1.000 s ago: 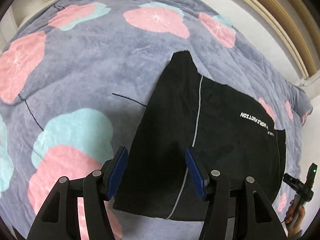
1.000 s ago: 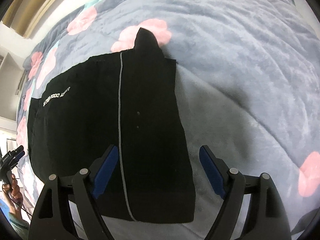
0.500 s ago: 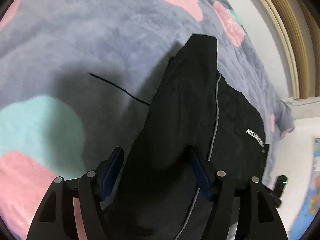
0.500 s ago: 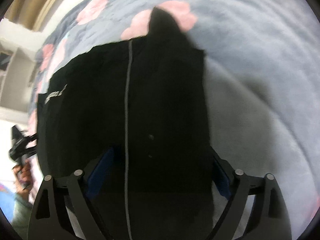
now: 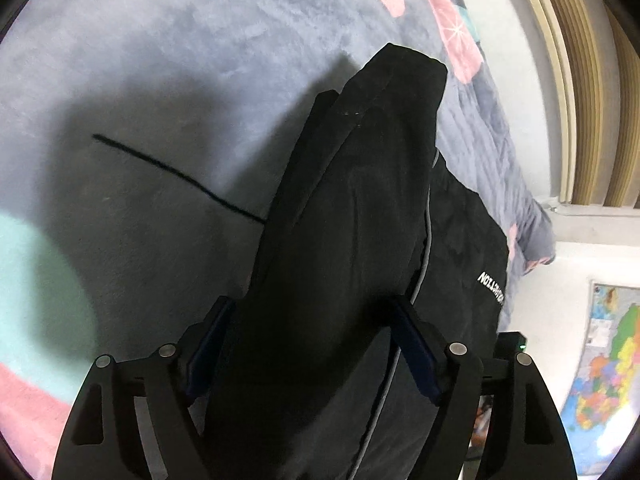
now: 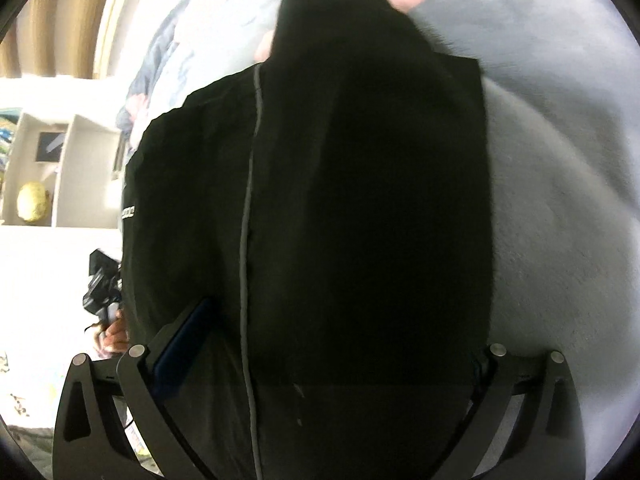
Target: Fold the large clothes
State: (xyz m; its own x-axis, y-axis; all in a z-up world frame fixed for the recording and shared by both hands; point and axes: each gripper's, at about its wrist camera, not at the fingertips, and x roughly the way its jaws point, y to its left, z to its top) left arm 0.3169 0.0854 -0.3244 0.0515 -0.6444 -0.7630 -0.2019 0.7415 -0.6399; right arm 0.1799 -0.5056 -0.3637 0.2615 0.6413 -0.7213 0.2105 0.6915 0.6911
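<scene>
A black fabric garment with a thin grey piping line [image 5: 344, 240] fills the centre of both wrist views. It lies on a grey-blue plush blanket with pink and teal blossom print [image 5: 168, 64], which covers a bed.

Left wrist view: the left gripper [image 5: 312, 344] sits at the bottom centre of the frame. Its jaws stand apart, and a raised fold of the garment passes between the blue-padded fingers [image 5: 416, 356]. Whether the pads press on the cloth cannot be told. The garment tapers to a narrow end at upper centre. White lettering [image 5: 493, 287] shows on the cloth at right of centre. A thin dark line [image 5: 176, 174] crosses the blanket at left of centre and meets the garment edge. A ribbed tan curtain [image 5: 592, 80] hangs at upper right, and a coloured wall map [image 5: 604, 360] shows at lower right.

Right wrist view: the right gripper [image 6: 320, 352] sits at the bottom of the frame. Its jaws stand wide apart, with the garment [image 6: 360, 220] lying over the space between them. The left blue pad shows at lower left; cloth hides the right one. A firm grip cannot be told. The picture is blurred. The grey piping runs top to bottom, left of centre. A white shelf unit [image 6: 52, 168] holding a round yellow object [image 6: 32, 202] stands at left. A hand [image 6: 114, 330] with a black device shows at lower left.
</scene>
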